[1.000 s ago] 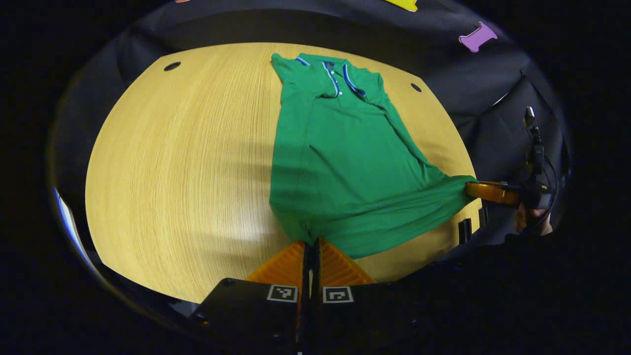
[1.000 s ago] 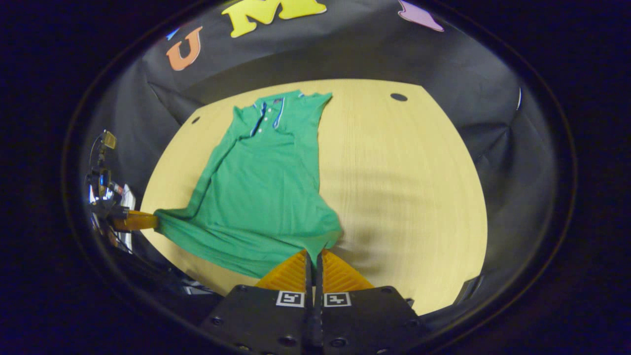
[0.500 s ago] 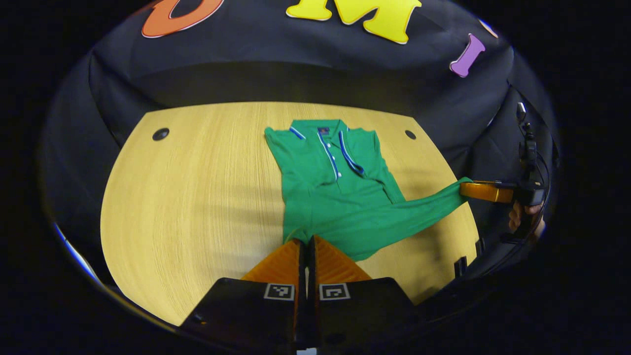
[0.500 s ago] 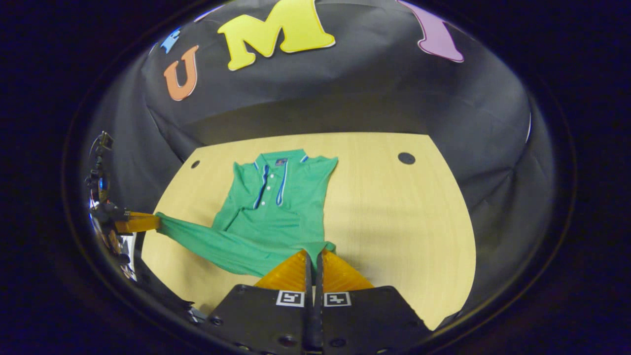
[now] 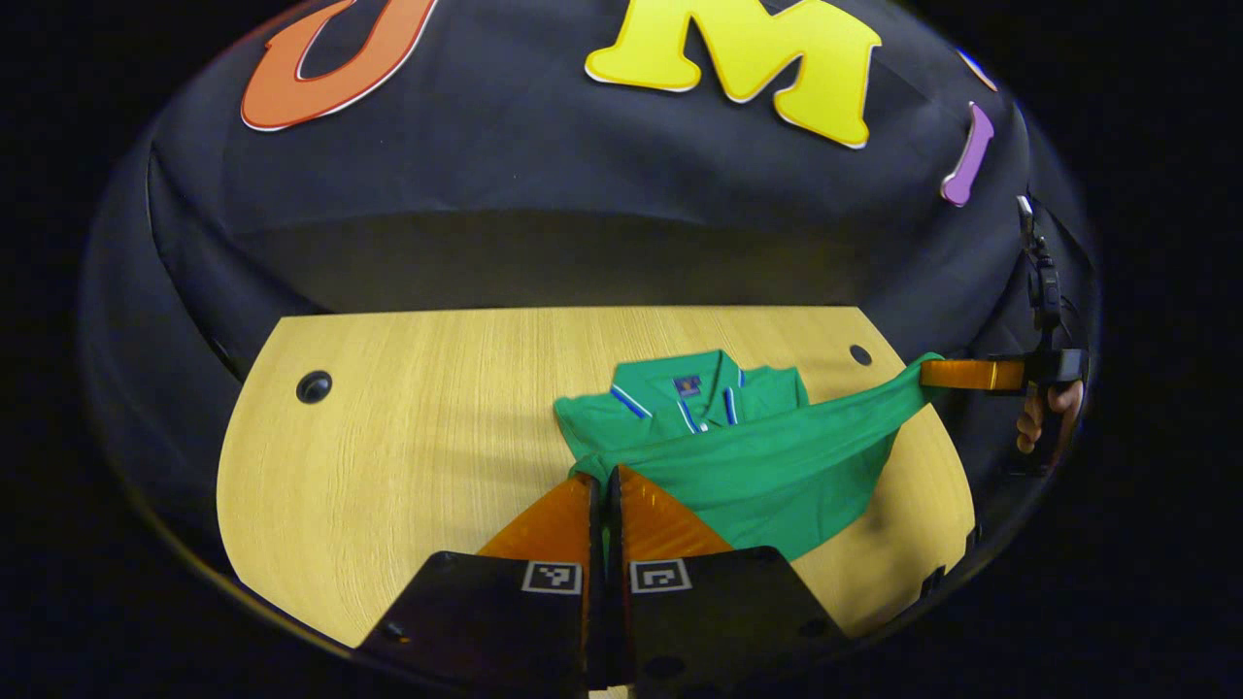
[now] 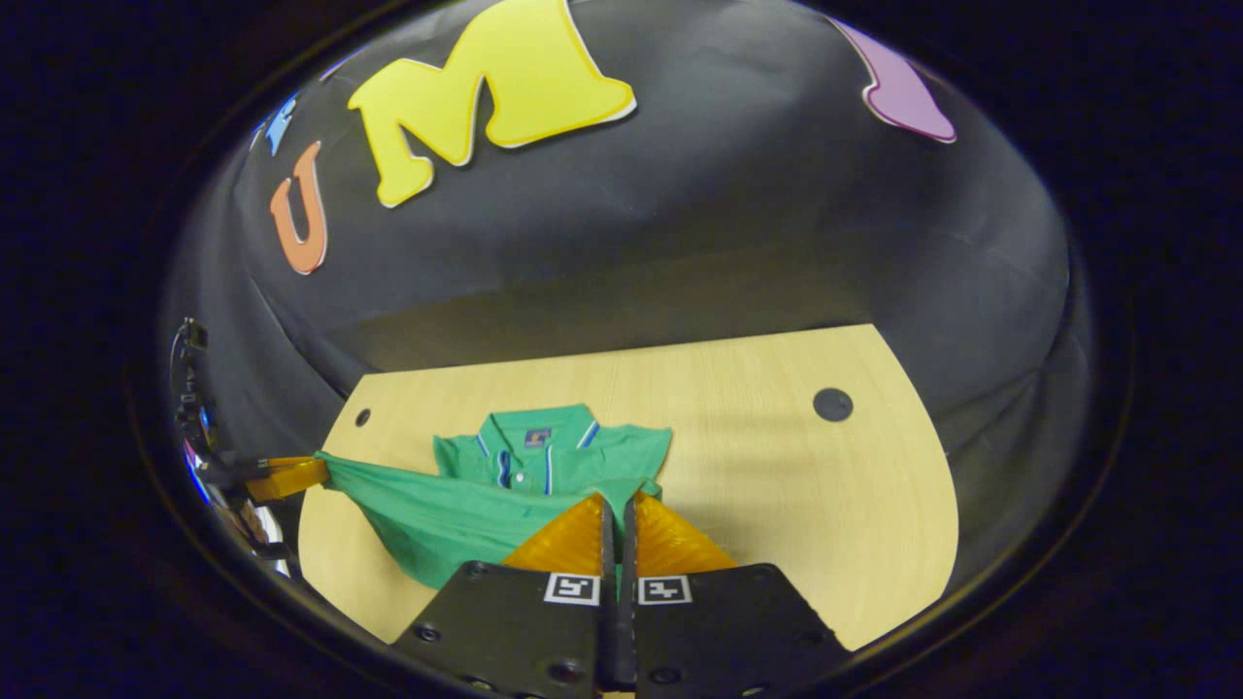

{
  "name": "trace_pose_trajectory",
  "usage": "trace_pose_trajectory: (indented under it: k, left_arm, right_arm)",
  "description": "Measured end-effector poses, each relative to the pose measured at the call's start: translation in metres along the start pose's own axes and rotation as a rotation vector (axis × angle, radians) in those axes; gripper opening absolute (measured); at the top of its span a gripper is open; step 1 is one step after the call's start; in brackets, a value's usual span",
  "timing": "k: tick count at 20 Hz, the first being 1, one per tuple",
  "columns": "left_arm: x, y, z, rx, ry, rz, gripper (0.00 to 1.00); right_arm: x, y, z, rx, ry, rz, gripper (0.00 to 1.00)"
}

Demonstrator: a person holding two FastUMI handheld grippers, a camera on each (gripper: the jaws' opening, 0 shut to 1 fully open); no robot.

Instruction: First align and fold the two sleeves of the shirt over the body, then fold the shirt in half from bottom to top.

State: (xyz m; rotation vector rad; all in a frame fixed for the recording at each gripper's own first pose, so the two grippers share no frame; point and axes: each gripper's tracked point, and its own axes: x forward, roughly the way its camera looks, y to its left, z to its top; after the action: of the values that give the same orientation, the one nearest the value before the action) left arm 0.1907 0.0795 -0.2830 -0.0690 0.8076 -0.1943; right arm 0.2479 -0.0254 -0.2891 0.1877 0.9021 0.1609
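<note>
A second ago the green shirt (image 5: 767, 466) lay stretched full length on the worktop (image 5: 408, 427), with my two jaws pinching its bottom corners near the front edge. Since then I have carried that hem up and forward, and it now hangs as a taut band between my hands, just short of the collar (image 5: 694, 398), with the lower body doubled over the chest. My left gripper (image 5: 604, 481) has its jaws closed on the left hem corner, cloth showing right at the tips. My right gripper (image 6: 618, 507) is closed the same way on the other corner, and from the left gripper view I can see it out at the side, held by a hand (image 5: 1047, 419), with the fabric drawn tight up to it. I take the sleeves to be already folded in, since none sticks out past the body. So the bottom-to-top fold is nearly done; what remains, I judge, is lowering the hem level with the shoulders and letting go without dragging the lower layer askew.
</note>
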Motion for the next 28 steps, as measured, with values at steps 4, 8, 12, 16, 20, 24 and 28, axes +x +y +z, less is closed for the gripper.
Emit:
trace_pose_trajectory:
  k: [4,8,12,16,20,24,28]
  left_arm:
    - [0.049,0.01,0.025,-0.023,-0.042,0.014,0.05]
    - [0.091,0.019,0.032,-0.022,-0.074,0.045,0.06]
    - [0.125,0.029,0.016,-0.041,-0.055,0.096,0.06]
    - [0.152,0.043,-0.002,-0.093,-0.052,0.127,0.09]
    - [0.169,0.044,-0.019,-0.123,-0.021,0.136,0.21]
    - [0.158,0.039,-0.018,-0.145,-0.033,0.156,1.0]
    - [0.11,0.028,0.015,-0.113,-0.123,0.191,1.0]
  right_arm:
    - [0.051,0.007,0.033,-0.007,-0.031,0.007,0.0]
    - [0.088,0.005,0.042,-0.056,-0.054,-0.009,0.0]
    - [0.124,-0.001,0.027,-0.088,-0.033,-0.038,0.0]
    - [0.152,-0.012,0.01,-0.133,-0.019,-0.074,0.0]
    - [0.166,-0.023,-0.005,-0.15,-0.024,-0.116,0.07]
    - [0.155,-0.023,-0.009,-0.127,-0.044,-0.133,0.53]
    - [0.103,-0.009,0.015,-0.119,-0.159,-0.152,0.98]
